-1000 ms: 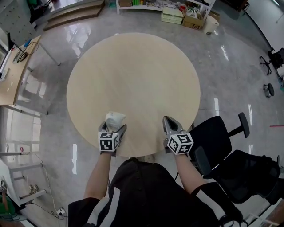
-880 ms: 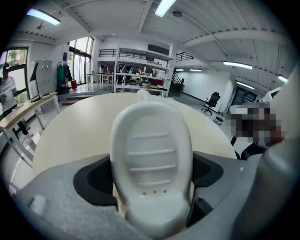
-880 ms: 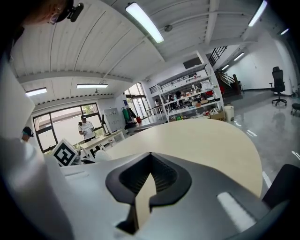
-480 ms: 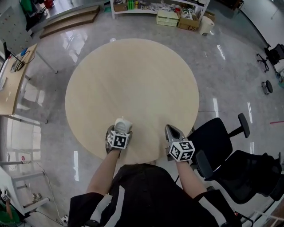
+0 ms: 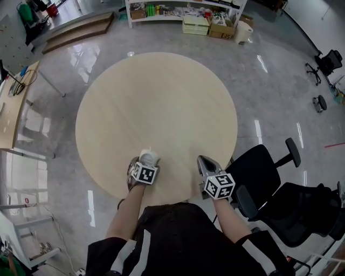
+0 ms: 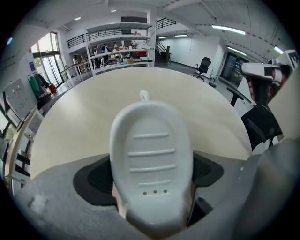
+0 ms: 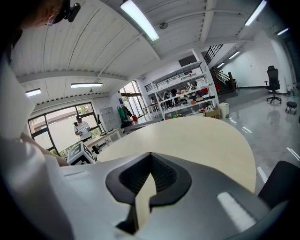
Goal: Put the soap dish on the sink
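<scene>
Room: big open hall with a glossy grey floor point(image 5: 269, 91); a round pale wood table point(image 5: 161, 91) stands in the middle.
Person: seen from above at the near edge of the table, in a black top point(image 5: 178, 237) with white stripes on the sleeves; both forearms are bare.
Left gripper point(image 5: 143, 164): angled steeply down, its jaws clamped on the two long sides of the soap dish.
Left cube point(image 5: 144, 173): black and white square marker, no letters.
Soap dish point(image 6: 151, 154): white oval with four raised ribs, three small holes at the near end and a small tab at the far end. It sits between the left jaws over the near part of the table; whether it touches the tabletop cannot be told.
Right gripper point(image 5: 206, 161): over the near right rim of the table, jaws pressed together with nothing between them.
Right cube point(image 5: 219, 186): same kind of marker.
Office chair point(image 5: 259, 167): black, just beside the table on the person's right.
Side desk point(image 5: 13, 102): far left, with cables on it.
Shelves point(image 5: 183, 8): at the far wall, loaded with goods.
Boxes point(image 5: 221, 29): cardboard, on the floor by the shelves; print too small to read.
</scene>
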Demonstrator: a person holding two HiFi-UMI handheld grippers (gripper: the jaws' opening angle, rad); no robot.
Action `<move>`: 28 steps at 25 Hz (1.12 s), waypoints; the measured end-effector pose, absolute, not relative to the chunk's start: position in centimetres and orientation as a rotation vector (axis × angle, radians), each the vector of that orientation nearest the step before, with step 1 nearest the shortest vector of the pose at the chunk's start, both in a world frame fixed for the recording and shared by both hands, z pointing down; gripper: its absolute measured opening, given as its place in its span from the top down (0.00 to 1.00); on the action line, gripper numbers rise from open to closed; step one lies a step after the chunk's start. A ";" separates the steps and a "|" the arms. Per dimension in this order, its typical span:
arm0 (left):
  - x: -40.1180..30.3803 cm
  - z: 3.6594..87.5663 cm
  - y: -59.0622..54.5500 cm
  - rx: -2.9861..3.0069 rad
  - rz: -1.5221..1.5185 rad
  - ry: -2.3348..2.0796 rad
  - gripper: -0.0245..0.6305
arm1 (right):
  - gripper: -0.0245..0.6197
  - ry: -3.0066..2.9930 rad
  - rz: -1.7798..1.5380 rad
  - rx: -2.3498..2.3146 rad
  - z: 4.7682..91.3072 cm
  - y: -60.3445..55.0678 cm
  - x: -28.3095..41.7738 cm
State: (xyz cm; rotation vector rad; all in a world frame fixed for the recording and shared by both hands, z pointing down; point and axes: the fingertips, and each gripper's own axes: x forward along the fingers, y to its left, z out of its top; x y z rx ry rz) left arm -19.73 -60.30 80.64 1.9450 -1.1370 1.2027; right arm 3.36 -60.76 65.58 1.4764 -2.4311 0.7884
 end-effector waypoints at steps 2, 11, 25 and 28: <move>-20.0 80.8 -60.5 1.931 1.216 -1.139 0.21 | 0.95 -2.447 0.774 1.463 65.3 -61.2 3.0; -20.3 77.0 -61.2 2.001 1.057 -1.228 0.05 | 0.95 -2.500 0.732 1.452 63.8 -61.7 2.6; -22.2 62.2 -60.3 2.124 0.332 -1.719 0.62 | 0.95 -2.660 0.686 1.456 59.6 -59.8 4.8; -21.7 59.1 -58.6 2.152 0.219 -1.788 0.96 | 0.95 -2.706 0.668 1.413 58.7 -58.8 5.1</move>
